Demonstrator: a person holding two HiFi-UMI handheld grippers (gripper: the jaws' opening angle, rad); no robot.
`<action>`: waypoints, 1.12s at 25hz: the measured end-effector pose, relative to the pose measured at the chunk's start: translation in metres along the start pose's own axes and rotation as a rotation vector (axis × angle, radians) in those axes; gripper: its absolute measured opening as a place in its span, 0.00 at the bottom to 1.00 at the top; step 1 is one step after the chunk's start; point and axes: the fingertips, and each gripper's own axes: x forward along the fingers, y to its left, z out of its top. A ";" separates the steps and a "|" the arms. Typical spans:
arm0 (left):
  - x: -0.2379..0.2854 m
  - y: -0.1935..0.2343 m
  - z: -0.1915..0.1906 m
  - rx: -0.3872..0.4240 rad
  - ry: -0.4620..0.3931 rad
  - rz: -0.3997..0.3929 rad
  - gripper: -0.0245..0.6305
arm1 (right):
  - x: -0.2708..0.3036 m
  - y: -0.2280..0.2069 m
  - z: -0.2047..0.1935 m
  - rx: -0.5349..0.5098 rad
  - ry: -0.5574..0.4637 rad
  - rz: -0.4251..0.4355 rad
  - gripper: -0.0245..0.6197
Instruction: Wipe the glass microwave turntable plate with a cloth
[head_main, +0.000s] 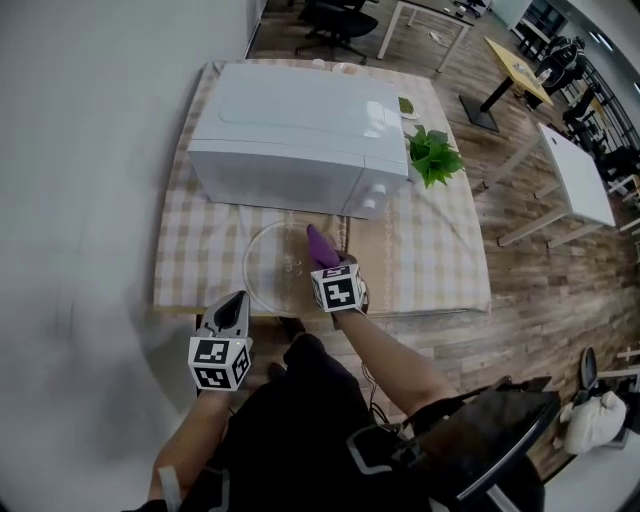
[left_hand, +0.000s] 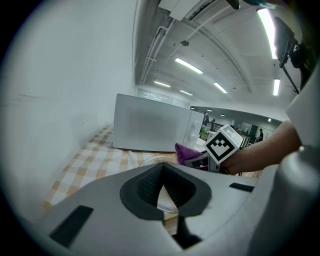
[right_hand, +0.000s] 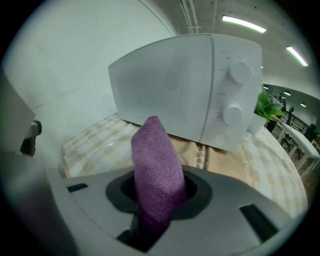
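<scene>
1. The plate (head_main: 272, 262) is out of the microwave (head_main: 300, 130). It lies flat on the table (head_main: 190, 255), just in front of the microwave door. We think that part of the job is done.
2. We see no wet marks or smears on the glass, so we cannot tell how much of it is clean. We think most of the wiping is left to do.
3. On the left, our left gripper (head_main: 236, 305) sits low at the near edge of the table, just beside the near left rim of the plate. Its jaws are pressed together and there is nothing between them. In its own view the rim of the plate shows past the tips, not inside them. Our left arm is bent close to our body, and the tips point forward at the microwave.
4. In the middle, our right gripper (head_main: 328, 262) is over the right part of the plate. Its jaws squeeze tight on the purple cloth (right_hand: 157, 170). The cloth sticks out past the tips like a little tongue and points at the microwave.
5. We cannot tell if the cloth touches the glass or hangs just above it.
6. Our right arm reaches forward from our body, with the wrist over the near edge of the table.
7. On the far right, a green plant (head_main: 432, 155) stands beside the microwave, well apart from the plate.
</scene>
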 end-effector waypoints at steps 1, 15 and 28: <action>-0.004 0.003 0.000 0.001 -0.007 0.008 0.04 | 0.001 0.015 0.007 -0.007 -0.013 0.030 0.20; -0.057 0.049 -0.010 0.042 0.011 0.150 0.04 | 0.042 0.172 0.012 -0.175 0.036 0.320 0.20; -0.029 0.013 -0.008 0.070 0.018 0.031 0.04 | 0.031 0.115 -0.010 -0.097 0.065 0.232 0.20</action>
